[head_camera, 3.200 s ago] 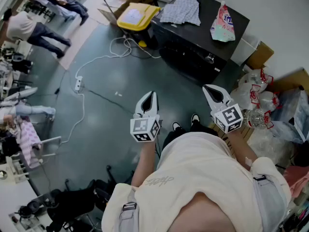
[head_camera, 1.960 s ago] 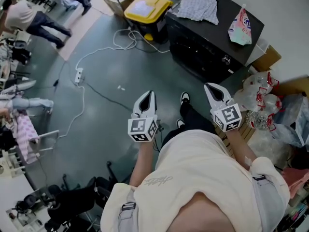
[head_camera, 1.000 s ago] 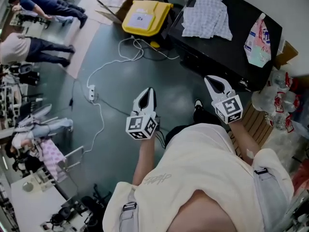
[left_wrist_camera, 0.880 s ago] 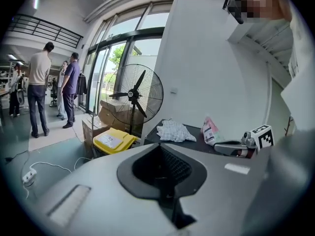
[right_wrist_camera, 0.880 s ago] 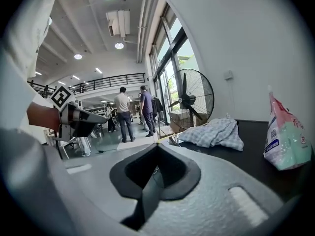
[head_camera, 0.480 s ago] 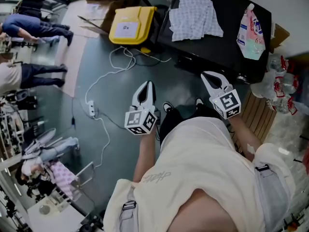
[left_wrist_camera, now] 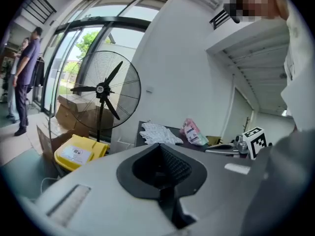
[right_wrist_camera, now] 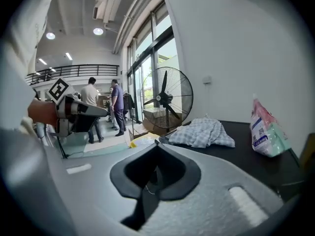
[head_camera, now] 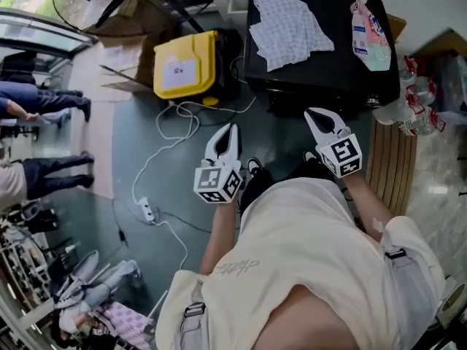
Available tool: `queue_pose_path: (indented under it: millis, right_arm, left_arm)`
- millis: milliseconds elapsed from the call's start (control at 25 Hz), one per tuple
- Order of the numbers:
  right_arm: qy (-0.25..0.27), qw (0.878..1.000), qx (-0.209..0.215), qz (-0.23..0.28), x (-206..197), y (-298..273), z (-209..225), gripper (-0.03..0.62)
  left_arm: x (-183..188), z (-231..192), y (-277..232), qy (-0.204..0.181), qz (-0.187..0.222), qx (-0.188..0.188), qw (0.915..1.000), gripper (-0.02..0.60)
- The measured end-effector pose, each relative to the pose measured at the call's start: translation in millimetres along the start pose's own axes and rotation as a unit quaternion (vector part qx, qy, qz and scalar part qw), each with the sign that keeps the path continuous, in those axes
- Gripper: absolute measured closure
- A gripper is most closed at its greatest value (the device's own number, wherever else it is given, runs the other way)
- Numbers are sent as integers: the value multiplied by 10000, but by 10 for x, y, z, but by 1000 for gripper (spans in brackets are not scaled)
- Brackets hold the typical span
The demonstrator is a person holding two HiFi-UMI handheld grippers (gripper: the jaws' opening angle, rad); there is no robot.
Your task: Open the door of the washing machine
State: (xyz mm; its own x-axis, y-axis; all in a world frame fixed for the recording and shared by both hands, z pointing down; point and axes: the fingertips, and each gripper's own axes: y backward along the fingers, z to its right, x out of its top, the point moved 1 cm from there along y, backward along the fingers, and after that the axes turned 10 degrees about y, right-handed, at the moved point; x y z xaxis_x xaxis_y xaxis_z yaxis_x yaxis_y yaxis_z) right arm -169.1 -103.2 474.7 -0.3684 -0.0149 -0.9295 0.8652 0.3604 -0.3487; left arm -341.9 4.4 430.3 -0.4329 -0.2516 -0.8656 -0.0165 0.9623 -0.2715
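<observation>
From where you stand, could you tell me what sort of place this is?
Likely a workshop or lab hall: a washing machine on bare floor, a trailing power strip, a big pedestal fan by tall glass doors.

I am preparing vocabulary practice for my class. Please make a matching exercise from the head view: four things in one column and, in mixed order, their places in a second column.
Things
1. checked cloth
2. pink bag
3. yellow box
4. power strip

Places (as the head view shows them)
A. on the floor, just left of the washing machine
B. on the machine's top, right part
C. on the floor, well away from the machine
D. on the machine's top, left part

Pairs: 1-D, 2-B, 3-A, 4-C
</observation>
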Motion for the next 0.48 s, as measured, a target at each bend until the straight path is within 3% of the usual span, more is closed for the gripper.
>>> queue_pose_path:
  millis: [200,480]
  right_arm:
    - [-421,9935,-1015,-312,-141,-41,-328,592]
    - [-590,9805,-1754,-664,-272,-60,-621,592]
  left_arm:
    - [56,-245,104,-867,-361,-666,9933,564]
    - [11,-576,144,-824,-665,-1213,9869,565]
